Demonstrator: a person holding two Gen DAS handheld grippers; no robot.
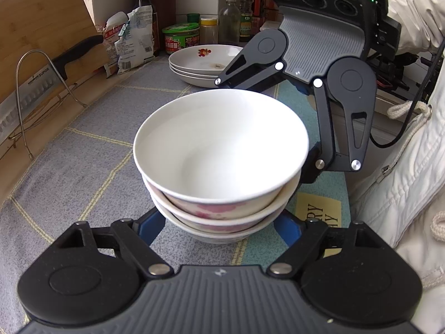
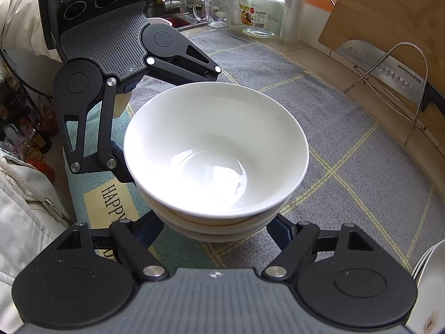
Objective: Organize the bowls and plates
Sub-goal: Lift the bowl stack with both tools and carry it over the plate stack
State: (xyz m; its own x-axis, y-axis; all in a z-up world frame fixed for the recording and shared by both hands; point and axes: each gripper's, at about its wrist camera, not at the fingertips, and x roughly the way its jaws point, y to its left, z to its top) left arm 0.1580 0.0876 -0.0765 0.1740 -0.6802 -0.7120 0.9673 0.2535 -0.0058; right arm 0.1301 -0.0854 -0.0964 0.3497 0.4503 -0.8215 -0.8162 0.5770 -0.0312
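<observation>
Left claw [image 1: 219, 231] and right claw [image 2: 215, 231] each clenched on 3-bowl stack [image 1: 219, 150]; glass jar [image 2: 261, 11] only in right view

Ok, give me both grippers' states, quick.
Left gripper: straddles the bowl stack; grip cannot be told.
Right gripper: shut on the bowl stack.

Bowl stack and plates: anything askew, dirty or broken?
The bowl stack nests slightly unevenly: the top bowl sits off-centre, so the lower rims show more on one side. The top plate of the rear pile has a brownish smear. Nothing spilled or broken.
</observation>
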